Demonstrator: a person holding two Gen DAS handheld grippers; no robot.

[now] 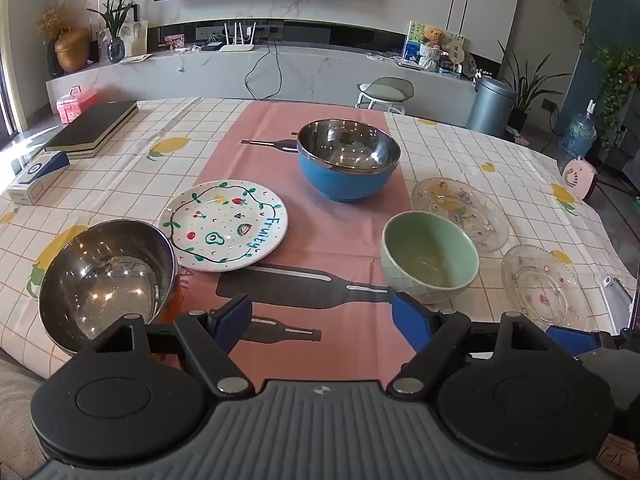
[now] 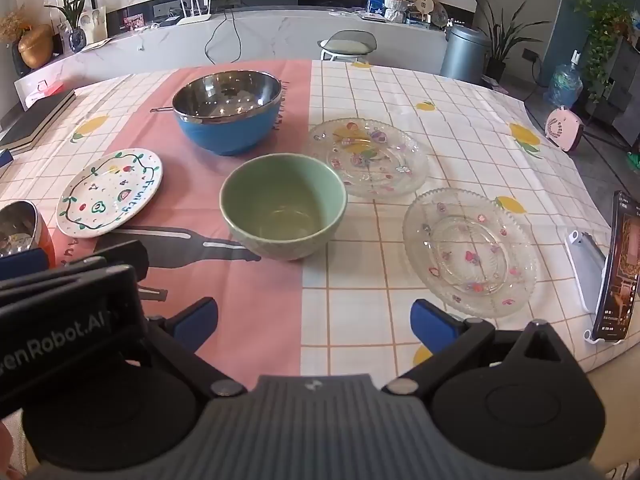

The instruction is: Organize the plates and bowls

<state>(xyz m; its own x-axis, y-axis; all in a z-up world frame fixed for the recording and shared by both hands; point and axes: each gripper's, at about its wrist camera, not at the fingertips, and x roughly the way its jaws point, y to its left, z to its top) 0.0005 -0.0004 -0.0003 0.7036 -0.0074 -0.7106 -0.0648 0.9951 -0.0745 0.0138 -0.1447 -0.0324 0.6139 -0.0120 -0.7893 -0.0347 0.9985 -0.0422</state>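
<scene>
A blue steel-lined bowl (image 1: pixel 347 160) (image 2: pixel 227 114) stands at the back of the pink runner. A white fruit-painted plate (image 1: pixel 223 225) (image 2: pixel 109 194) lies left of centre. A green bowl (image 1: pixel 430 257) (image 2: pixel 283 205) stands near the middle. Two clear glass plates lie to the right, one farther (image 1: pixel 460 212) (image 2: pixel 368 158) and one nearer (image 1: pixel 540 286) (image 2: pixel 469 252). An orange steel-lined bowl (image 1: pixel 108 280) (image 2: pixel 20 232) sits at the near left. My left gripper (image 1: pixel 322 316) is open and empty above the runner's front. My right gripper (image 2: pixel 314 320) is open and empty, in front of the green bowl.
A checked lemon tablecloth (image 2: pixel 460 120) covers the table. Black books (image 1: pixel 94 128) and a small box (image 1: pixel 38 178) lie at the far left. A phone on a stand (image 2: pixel 618 268) stands at the right edge. A stool (image 1: pixel 384 92) and a bin (image 1: pixel 490 106) are beyond the table.
</scene>
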